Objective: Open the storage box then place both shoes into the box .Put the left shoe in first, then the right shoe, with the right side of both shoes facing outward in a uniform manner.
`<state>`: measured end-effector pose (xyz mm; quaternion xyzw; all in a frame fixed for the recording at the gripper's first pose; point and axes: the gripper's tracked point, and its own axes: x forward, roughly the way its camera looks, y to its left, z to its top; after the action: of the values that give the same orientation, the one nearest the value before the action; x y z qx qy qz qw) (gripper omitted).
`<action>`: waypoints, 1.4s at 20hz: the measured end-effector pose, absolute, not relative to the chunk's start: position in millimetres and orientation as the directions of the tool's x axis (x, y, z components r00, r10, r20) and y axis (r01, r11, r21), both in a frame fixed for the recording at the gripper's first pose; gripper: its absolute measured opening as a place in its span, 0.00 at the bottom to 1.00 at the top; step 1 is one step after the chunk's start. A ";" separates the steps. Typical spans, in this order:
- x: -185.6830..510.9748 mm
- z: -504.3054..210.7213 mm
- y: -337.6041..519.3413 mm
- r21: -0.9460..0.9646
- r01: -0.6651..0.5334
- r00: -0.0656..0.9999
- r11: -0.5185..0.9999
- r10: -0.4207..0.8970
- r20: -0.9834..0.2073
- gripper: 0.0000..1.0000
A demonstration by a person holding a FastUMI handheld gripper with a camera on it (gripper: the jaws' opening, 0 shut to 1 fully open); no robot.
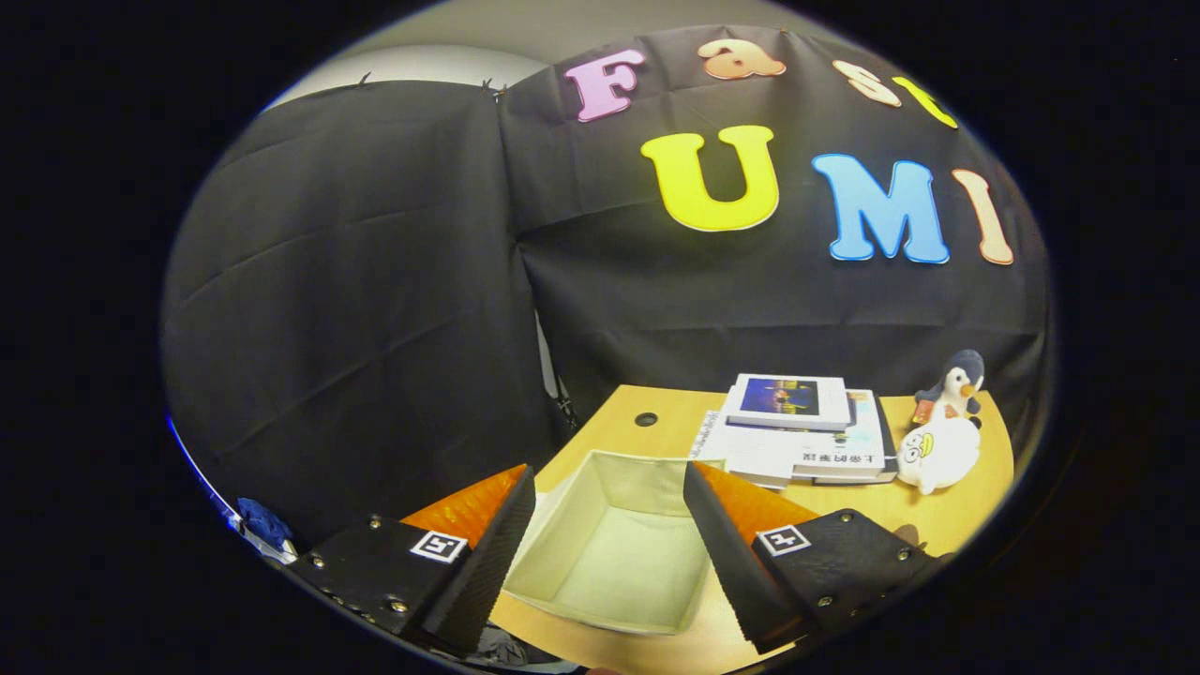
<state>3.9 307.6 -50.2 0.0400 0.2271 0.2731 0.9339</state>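
Observation:
A pale fabric storage box (574,525) stands on the wooden table (675,422), its top open and its inside bare. My gripper (609,489) hovers above the box's near side, open, with nothing between its fingers. The box shows through the gap between the two fingers (497,544) and reaches a little beyond them.
Behind the box to the right lies a stack of books (797,436). Two plush toys, a white one (937,455) and a penguin (956,380), sit at the table's right edge. A cable hole (646,419) marks the table's back. Some blue cloth (262,522) lies low on the left.

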 end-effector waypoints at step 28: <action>24.1 -221.8 94.0 0.213 -0.199 0.696 0.957 0.291 -0.656 0.97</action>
<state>24.1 94.0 -221.8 0.0627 0.3661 0.1333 0.9188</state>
